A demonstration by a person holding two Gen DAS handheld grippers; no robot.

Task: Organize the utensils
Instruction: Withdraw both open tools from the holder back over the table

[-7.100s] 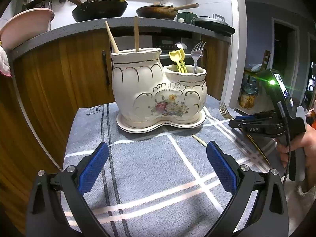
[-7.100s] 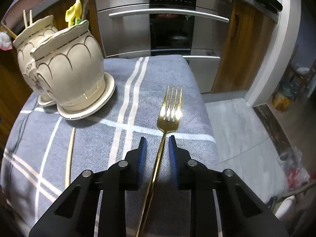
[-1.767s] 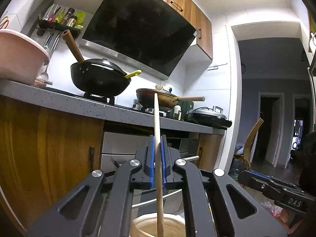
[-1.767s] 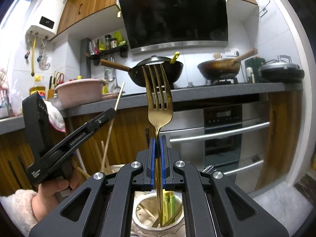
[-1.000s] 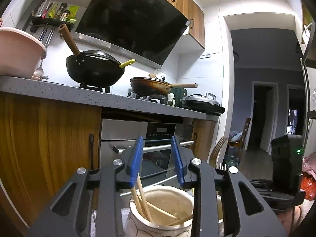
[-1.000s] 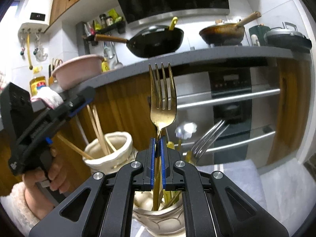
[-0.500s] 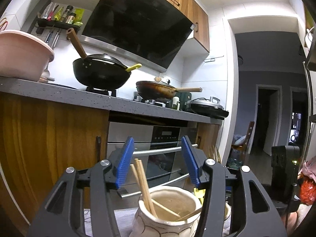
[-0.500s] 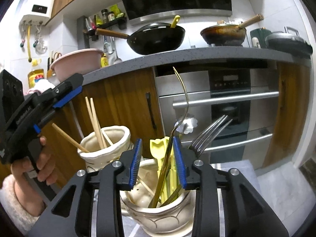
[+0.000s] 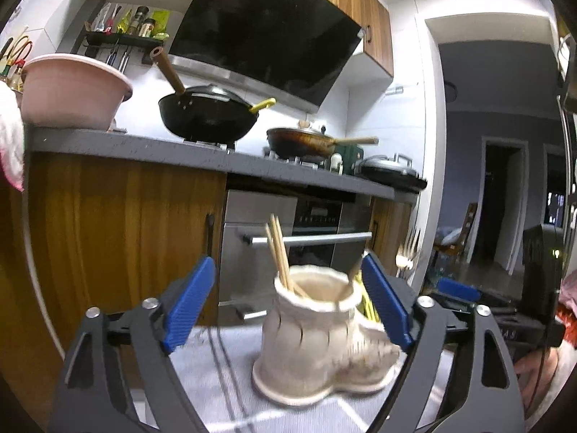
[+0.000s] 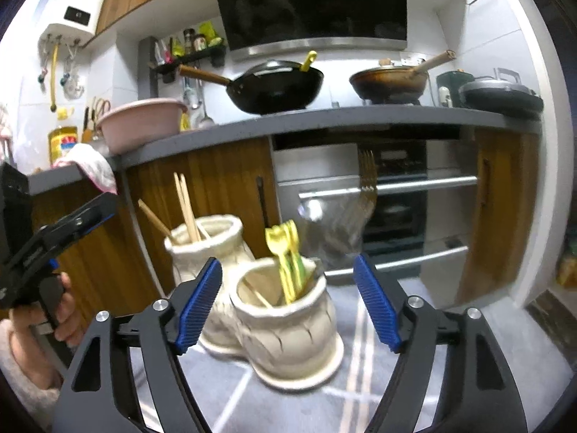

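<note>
A cream ceramic boot-shaped holder [image 9: 313,339] stands on the grey checked cloth [image 9: 223,361]. Wooden chopsticks [image 9: 277,252] stick up from its taller pot [image 10: 205,241]. The lower pot [image 10: 285,321] holds yellow utensils [image 10: 285,256], a blurred silver fork [image 10: 335,227] and a gold fork [image 10: 366,184]. My left gripper [image 9: 286,263] faces the holder from a short way back; its jaws are opening and touch nothing. My right gripper [image 10: 287,261] does the same on the lower pot's side, with nothing pressed between its pads. Each gripper also shows in the other's view: the right gripper [image 9: 458,288], the left gripper [image 10: 72,227].
Behind the table runs a grey counter [image 10: 324,119] with a black wok [image 10: 277,86], a brown pan [image 10: 389,79] and a pink basin [image 10: 140,122]. An oven with a steel handle [image 10: 414,184] sits below. A hand [image 10: 61,310] holds the left gripper.
The left gripper let go of a chopstick and the right let go of the gold fork; both now stand in the holder. Both jaws spread wide and drew back from the pots.
</note>
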